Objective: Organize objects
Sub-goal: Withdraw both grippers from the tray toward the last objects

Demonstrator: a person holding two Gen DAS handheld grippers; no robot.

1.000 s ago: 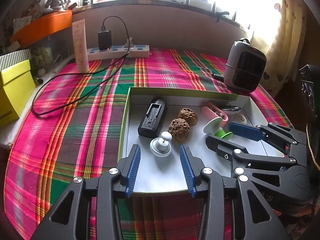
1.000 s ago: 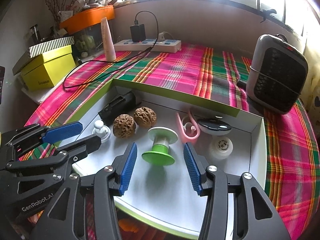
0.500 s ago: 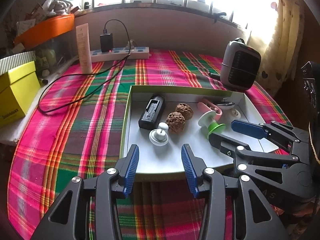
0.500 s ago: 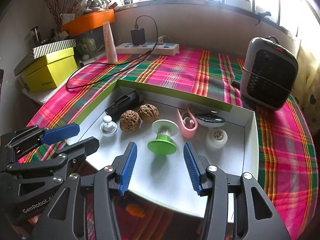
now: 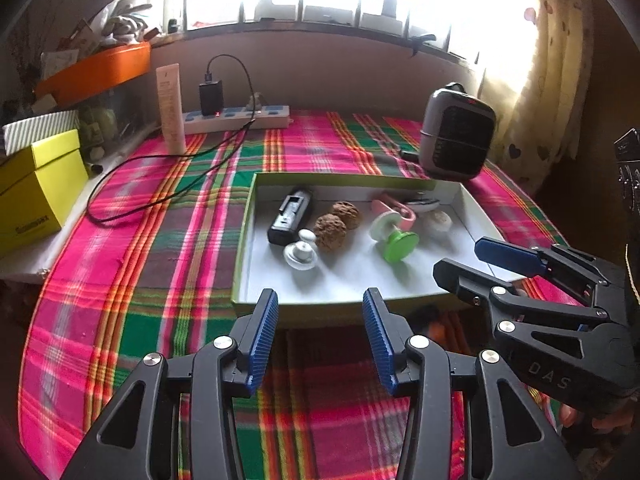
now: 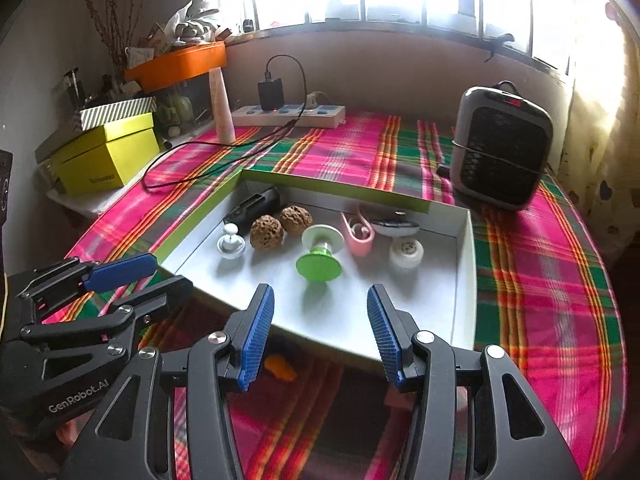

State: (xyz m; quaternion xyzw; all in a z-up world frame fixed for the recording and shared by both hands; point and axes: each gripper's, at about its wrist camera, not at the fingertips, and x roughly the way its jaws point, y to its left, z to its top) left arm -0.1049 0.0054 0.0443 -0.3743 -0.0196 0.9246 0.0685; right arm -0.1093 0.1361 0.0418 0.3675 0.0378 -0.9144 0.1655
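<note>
A shallow white box (image 5: 344,288) (image 6: 466,264) with green sides lies on the plaid cloth. In it are a black device (image 5: 290,214) (image 6: 252,208), two walnuts (image 5: 330,230) (image 6: 267,232), a white knob (image 5: 301,252) (image 6: 231,243), a green-and-white spool (image 5: 394,236) (image 6: 320,256), a pink clip (image 5: 394,208) (image 6: 358,234) and a white disc (image 6: 406,251). My left gripper (image 5: 320,336) and right gripper (image 6: 320,330) are both open and empty, held above the near edge of the box.
A grey heater (image 5: 456,136) (image 6: 500,148) stands back right. A power strip (image 5: 236,118) with a black charger and cable lies at the back. A yellow box (image 5: 32,188) sits at left. A small orange thing (image 6: 280,366) lies below the table edge.
Both grippers have drawn back and up from over the box to beyond its near edge. The objects in the box have not moved. Both stay open.
</note>
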